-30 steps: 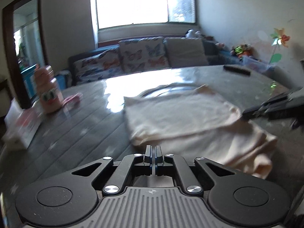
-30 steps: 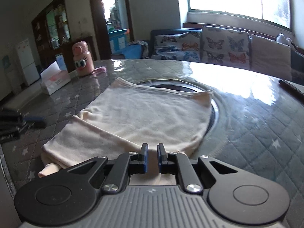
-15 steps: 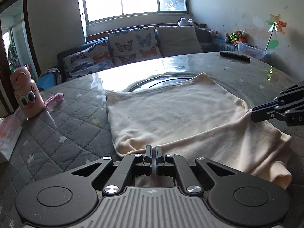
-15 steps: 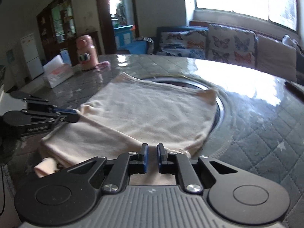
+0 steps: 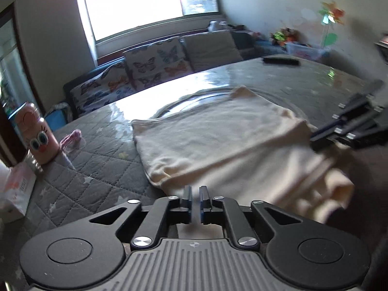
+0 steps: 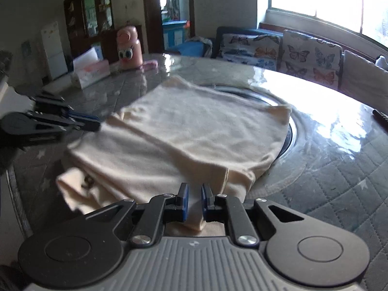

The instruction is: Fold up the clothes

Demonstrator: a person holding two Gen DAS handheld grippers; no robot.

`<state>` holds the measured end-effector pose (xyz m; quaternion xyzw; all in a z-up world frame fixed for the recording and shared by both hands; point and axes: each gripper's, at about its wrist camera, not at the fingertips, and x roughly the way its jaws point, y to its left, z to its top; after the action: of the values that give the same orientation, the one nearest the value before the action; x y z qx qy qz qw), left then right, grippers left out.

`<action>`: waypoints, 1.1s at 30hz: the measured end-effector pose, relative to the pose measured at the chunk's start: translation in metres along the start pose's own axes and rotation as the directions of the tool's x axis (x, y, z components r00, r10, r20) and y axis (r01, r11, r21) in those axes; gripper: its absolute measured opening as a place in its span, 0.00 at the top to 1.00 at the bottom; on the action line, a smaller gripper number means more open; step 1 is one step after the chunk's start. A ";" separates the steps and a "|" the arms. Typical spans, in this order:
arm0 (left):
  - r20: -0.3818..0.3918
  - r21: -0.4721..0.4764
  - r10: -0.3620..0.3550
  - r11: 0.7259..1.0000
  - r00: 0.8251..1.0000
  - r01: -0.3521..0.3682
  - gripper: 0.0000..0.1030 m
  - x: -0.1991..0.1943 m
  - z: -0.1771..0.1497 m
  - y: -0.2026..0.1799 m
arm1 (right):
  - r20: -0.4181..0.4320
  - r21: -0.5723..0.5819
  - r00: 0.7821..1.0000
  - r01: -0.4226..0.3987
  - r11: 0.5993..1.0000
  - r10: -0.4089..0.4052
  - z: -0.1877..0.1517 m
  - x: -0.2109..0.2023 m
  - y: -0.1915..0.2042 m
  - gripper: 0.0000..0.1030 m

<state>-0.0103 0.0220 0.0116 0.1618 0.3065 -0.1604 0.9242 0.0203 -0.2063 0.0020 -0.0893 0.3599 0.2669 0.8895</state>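
A cream garment (image 5: 218, 143) lies folded on the grey quilted table (image 5: 97, 165), partly over a round glass turntable (image 5: 194, 99). My left gripper (image 5: 195, 202) sits at the garment's near edge, jaws a narrow gap apart with cloth between and under them. My right gripper (image 6: 194, 201) is at the opposite near edge, jaws closed on a fold of the garment (image 6: 194, 133). Each gripper shows in the other's view: the right one (image 5: 349, 128) at the garment's right edge, the left one (image 6: 48, 123) at its left edge.
A pink cartoon bottle (image 5: 36, 138) and a tissue box (image 5: 14, 189) stand at the table's left. A dark remote (image 5: 281, 60) lies at the far right. A sofa with butterfly cushions (image 5: 155, 65) is behind the table, under a window.
The left gripper's jaws have parted slightly from fully shut. Both grippers have shifted along the near edge, and the garment's near end has bunched up at the corner.
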 end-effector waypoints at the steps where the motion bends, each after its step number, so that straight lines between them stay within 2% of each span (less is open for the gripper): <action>1: -0.001 0.025 -0.009 1.000 1.000 0.009 0.73 -0.005 -0.004 -0.003 | -0.007 -0.006 1.000 -0.001 1.000 0.001 -0.001 0.000 0.000 0.89; 3: 0.002 0.081 -0.022 0.996 1.000 0.022 0.63 -0.016 -0.012 -0.012 | -0.008 -0.011 1.000 -0.006 1.000 0.006 -0.002 -0.003 0.000 0.89; 4: 0.005 0.114 -0.029 0.993 1.000 0.028 0.61 -0.021 -0.016 -0.016 | -0.008 -0.012 1.000 -0.011 1.000 0.010 -0.002 -0.005 0.000 0.88; 6: 0.013 0.176 -0.040 0.984 0.999 0.037 0.59 -0.030 -0.023 -0.024 | -0.008 -0.025 1.000 -0.017 1.000 0.017 -0.002 -0.012 0.000 0.82; 10: 0.036 0.272 -0.062 0.961 0.997 0.050 0.59 -0.033 -0.030 -0.043 | -0.013 -0.071 1.000 -0.019 0.997 0.018 -0.003 -0.023 0.004 0.79; 12: 0.052 0.310 -0.078 0.949 0.996 0.059 0.59 -0.030 -0.032 -0.053 | -0.017 -0.094 1.000 -0.020 0.995 0.019 -0.003 -0.027 0.006 0.69; 15: 0.073 0.339 -0.113 0.937 0.991 0.082 0.59 -0.025 -0.031 -0.063 | -0.021 -0.126 1.000 -0.020 0.992 0.017 -0.004 -0.033 0.009 0.68; 16: 0.077 0.343 -0.119 0.935 0.990 0.085 0.62 -0.023 -0.030 -0.065 | -0.023 -0.138 1.000 -0.022 0.990 0.019 -0.005 -0.036 0.010 0.67; 17: 0.081 0.347 -0.123 0.934 0.989 0.088 0.67 -0.021 -0.030 -0.067 | -0.026 -0.150 0.999 -0.026 0.988 0.022 -0.006 -0.038 0.011 0.63; 18: 0.084 0.344 -0.124 0.935 0.989 0.088 0.80 -0.019 -0.028 -0.068 | -0.027 -0.161 0.999 -0.028 0.987 0.024 -0.007 -0.039 0.012 0.61; 21: 0.099 0.306 -0.123 0.948 0.987 0.087 0.90 -0.017 -0.022 -0.064 | -0.034 -0.203 0.999 -0.044 0.978 0.038 -0.011 -0.044 0.016 0.56; 24: 0.110 0.239 -0.117 0.967 0.987 0.088 0.91 -0.014 -0.010 -0.052 | -0.040 -0.238 0.997 -0.069 0.969 0.062 -0.015 -0.045 0.020 0.49; 26: 0.109 0.201 -0.109 0.976 0.988 0.085 0.92 -0.011 -0.001 -0.043 | -0.036 -0.264 0.997 -0.076 0.962 0.069 -0.017 -0.043 0.024 0.49; 33: 0.118 0.154 -0.114 0.983 0.986 0.095 0.92 0.000 0.015 -0.028 | 0.001 -0.343 0.998 -0.060 0.937 0.064 -0.017 -0.024 0.034 0.47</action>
<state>-0.0134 -0.0097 0.0172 0.2030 0.2428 -0.2410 0.9174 -0.0228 -0.1935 0.0078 -0.2299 0.3053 0.3539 0.8536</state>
